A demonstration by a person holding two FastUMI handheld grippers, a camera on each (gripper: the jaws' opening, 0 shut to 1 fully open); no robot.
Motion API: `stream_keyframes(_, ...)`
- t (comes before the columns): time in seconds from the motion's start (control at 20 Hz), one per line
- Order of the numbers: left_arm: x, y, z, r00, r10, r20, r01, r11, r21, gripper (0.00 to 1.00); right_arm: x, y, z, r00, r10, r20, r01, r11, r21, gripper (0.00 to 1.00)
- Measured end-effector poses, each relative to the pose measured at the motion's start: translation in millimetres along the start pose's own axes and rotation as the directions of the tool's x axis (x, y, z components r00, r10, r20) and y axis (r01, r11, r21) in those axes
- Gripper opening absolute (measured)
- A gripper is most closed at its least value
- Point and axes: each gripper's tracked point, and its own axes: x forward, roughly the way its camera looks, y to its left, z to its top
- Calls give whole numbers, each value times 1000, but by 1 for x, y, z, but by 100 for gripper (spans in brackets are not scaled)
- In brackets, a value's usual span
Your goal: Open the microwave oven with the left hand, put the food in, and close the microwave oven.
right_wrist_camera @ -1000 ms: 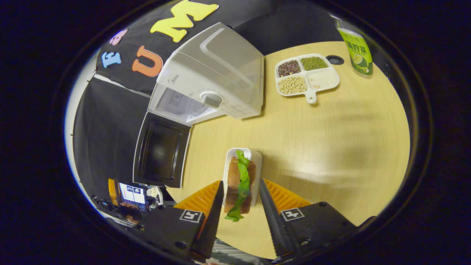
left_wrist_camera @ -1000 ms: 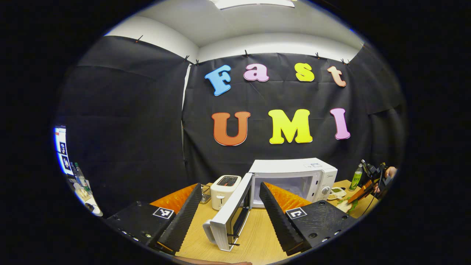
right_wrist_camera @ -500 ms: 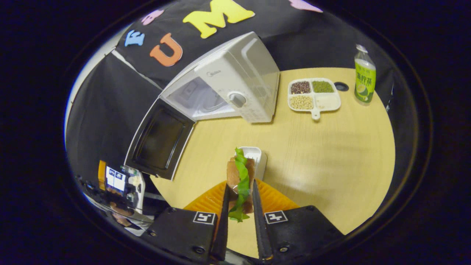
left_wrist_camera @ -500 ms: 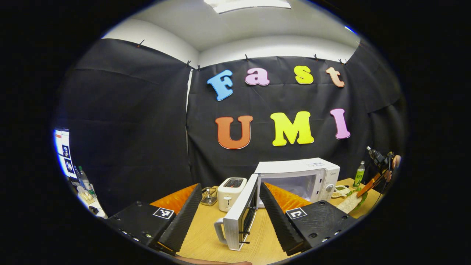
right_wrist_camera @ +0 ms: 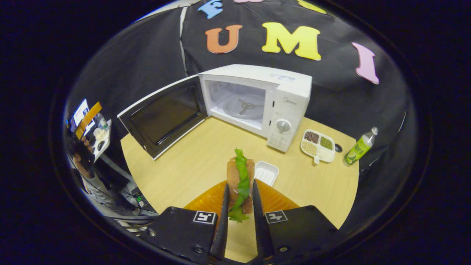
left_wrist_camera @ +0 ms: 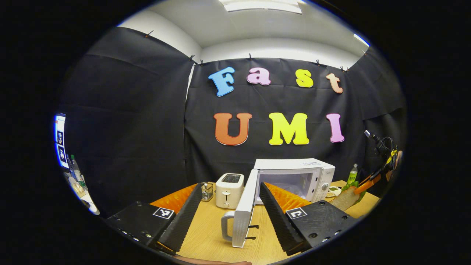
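Toaster (left_wrist_camera: pixel 229 190) beside open microwave (left_wrist_camera: pixel 294 179)

No legible label (bottle's blurred).

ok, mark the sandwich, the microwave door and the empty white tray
sandwich (right_wrist_camera: pixel 240 181), right gripper view, on the green leaf.
microwave door (right_wrist_camera: pixel 165 116), right gripper view, on the dark inner window.
empty white tray (right_wrist_camera: pixel 266 172), right gripper view, on its ribbed floor.

My black-ribbed fingers (left_wrist_camera: pixel 190 217) stand wide apart above the pale wooden desk (left_wrist_camera: pixel 206 235), holding nothing. Between them the white microwave oven (left_wrist_camera: pixel 294 176) stands with its door (left_wrist_camera: pixel 245 209) swung open, a white toaster (left_wrist_camera: pixel 229 190) beside it.
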Motion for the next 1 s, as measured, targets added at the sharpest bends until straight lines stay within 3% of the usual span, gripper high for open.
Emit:
stream_keyframes(0.2,4,11,-13,1000,-12,-6,12,1000,-8,94,23,57,22,998,12,68,-3,991,-135,36)
stream_keyframes(0.4,15,15,-13,999,-30,24,31,999,-24,95,61,94,50,990,44,131,-25,989,-147,35)
stream_keyframes(0.65,29,11,-18,997,-64,32,65,998,-22,95,114,97,102,961,-28,277,40,998,-39,35)
stream_keyframes(1.0,37,11,-34,998,-66,18,66,998,-3,94,203,78,171,886,-187,425,121,977,177,35)
